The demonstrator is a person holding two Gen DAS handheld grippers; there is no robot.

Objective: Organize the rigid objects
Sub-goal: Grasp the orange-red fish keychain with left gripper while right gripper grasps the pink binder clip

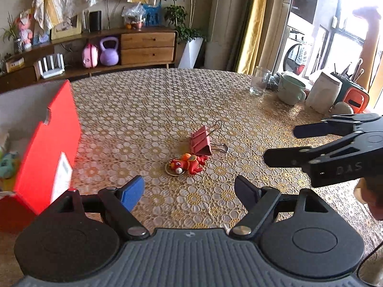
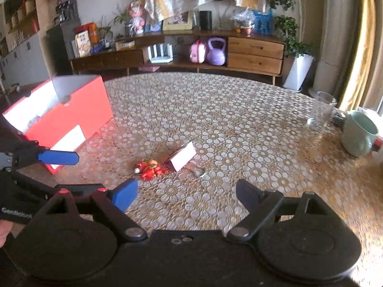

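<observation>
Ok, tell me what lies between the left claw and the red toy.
Nothing: in the left wrist view only bare patterned tablecloth runs from the open left claw to the red toy. The pink binder clip sits beyond the toy.

Right gripper (image 2: 185, 195) jaws apart, red toy (image 2: 149, 166) beside pink binder clip (image 2: 183, 156), red box (image 2: 71, 117) left

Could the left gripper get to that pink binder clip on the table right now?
Probably yes. The left gripper is open and empty, and the pink binder clip lies ahead on bare tablecloth. Only the red toy keychain sits just in front of it, touching it.
</observation>
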